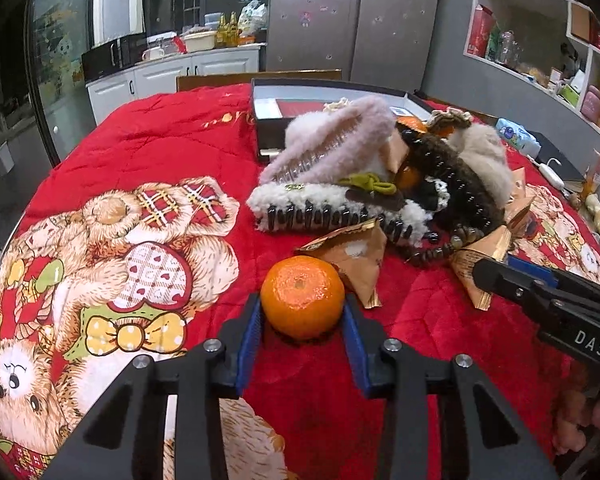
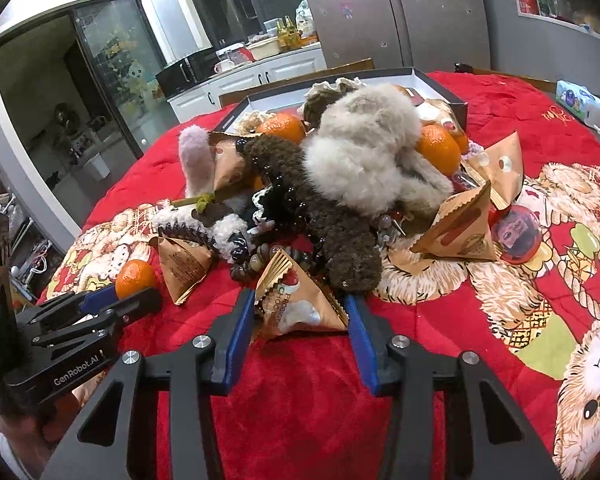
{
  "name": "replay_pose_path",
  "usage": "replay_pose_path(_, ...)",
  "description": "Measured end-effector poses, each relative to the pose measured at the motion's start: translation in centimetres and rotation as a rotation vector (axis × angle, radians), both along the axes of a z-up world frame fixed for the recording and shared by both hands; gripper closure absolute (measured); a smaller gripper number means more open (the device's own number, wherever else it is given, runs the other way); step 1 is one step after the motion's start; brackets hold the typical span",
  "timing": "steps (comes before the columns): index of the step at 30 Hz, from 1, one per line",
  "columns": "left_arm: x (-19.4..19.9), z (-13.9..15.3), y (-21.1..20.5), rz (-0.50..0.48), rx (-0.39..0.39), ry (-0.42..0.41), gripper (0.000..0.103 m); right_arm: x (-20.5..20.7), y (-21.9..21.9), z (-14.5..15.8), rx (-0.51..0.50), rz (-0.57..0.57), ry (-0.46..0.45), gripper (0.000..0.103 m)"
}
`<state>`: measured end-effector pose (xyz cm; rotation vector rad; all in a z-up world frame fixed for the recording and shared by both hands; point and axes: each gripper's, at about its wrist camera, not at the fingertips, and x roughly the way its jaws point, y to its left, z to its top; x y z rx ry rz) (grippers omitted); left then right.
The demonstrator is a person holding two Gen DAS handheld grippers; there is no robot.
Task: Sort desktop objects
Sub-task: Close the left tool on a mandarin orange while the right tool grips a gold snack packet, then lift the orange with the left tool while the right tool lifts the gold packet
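So, round orange mandarin (image 1: 302, 297), dimpled glossy peel, sitting on the red plush blanket (image 1: 148, 140) near the pile. Pinched between the left gripper (image 1: 303, 312)'s blue pads, narrowed snug on both sides. Right gripper (image 2: 301, 312) clamped on a crinkly tan pyramid snack packet (image 2: 296, 304). Behind: fuzzy hair claws (image 1: 340, 140), black box (image 1: 268, 120).

A big silver fridge (image 1: 356, 20) stands at the back. White cupboards (image 1: 172, 76) hold a black microwave (image 1: 112, 56) and yellow bottles (image 1: 227, 30). White shelves (image 1: 540, 32) are full of boxes.
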<state>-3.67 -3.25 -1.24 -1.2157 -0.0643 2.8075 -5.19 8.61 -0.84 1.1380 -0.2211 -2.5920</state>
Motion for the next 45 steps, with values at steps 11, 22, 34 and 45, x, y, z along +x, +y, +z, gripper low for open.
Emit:
replay_pose_path(11,0.6,0.8,0.9,-0.036,0.021,0.048,0.063,1.3,-0.7,0.7,0.018,0.029,0.054,0.064)
replay_pose_path(22,1.1,1.0,1.7,-0.065,-0.018,0.076,0.063,1.6,-2.3,0.2,0.056,0.103,0.024,0.066)
replay_pose_path(34,0.7,0.6,1.7,-0.072,-0.019,0.053,0.063,0.7,-2.8,-1.4,0.066,0.127,-0.055,0.060)
replay_pose_path(45,0.9,0.8,1.9,-0.066,-0.034,0.074,0.063,1.6,-2.7,0.0,0.022,0.143,0.016,0.064)
